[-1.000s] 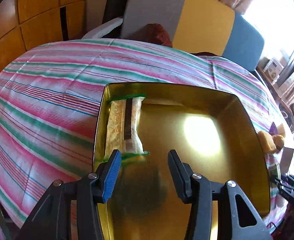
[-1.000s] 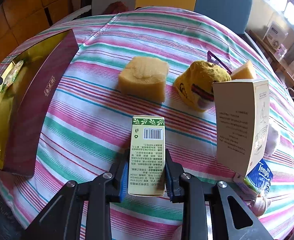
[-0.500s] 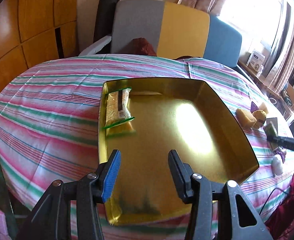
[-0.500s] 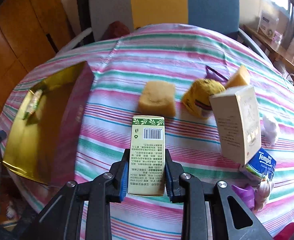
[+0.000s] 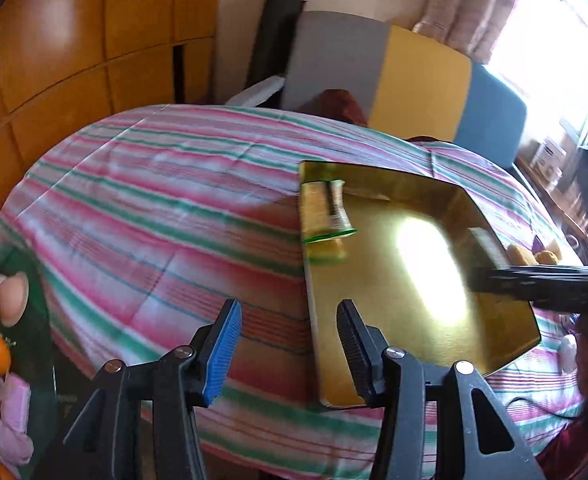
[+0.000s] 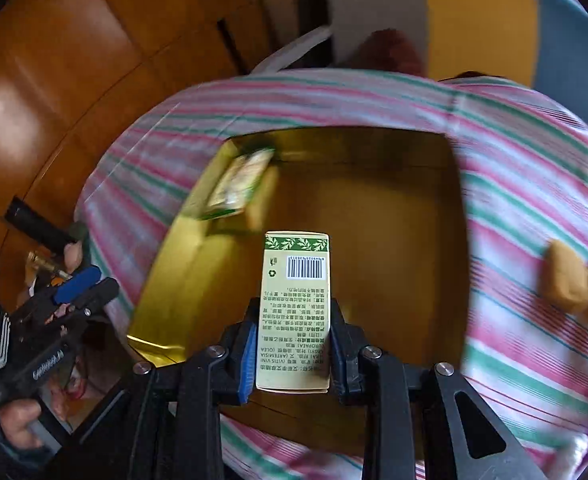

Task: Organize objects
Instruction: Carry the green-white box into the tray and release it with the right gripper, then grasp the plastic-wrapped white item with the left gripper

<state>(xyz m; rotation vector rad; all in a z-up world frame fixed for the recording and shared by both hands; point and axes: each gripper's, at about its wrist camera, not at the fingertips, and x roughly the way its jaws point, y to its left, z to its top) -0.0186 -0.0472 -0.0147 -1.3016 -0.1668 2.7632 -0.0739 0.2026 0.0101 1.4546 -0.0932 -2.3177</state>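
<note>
1. Since the earlier frames, the right gripper (image 6: 290, 348) has carried its green-and-cream carton (image 6: 295, 312) away from the snacks on the cloth, and the carton now hangs over the open gold box (image 6: 459, 184). The left gripper (image 5: 290, 344) has drawn back toward the near left corner of that box, so more of the striped cloth shows in its view.
2. The right gripper's jaws are clamped on the lower half of the carton, barcode face up; the carton is in the air above the box floor, not yet set down.
3. The left gripper holds nothing, and its jaws stand partly apart over the box's near edge and the cloth beside it.
4. One wrapped snack packet (image 6: 240, 184) already lies in the far left corner of the box.
5. To do this step well, I would lower the carton flat onto bare gold floor just beside the packet, long side parallel to it, and release only once it rests, so it does not tip or slide on the glossy lining.
6. The box sits on a striped tablecloth (image 5: 154, 200) in pink, green and white. A yellow cake piece (image 6: 563, 280) waits on the cloth to the right.
7. Wooden cabinet panels (image 5: 74, 40) and a grey, yellow and blue chair back (image 5: 413, 80) stand behind the table, with bright window light at the right.
</note>
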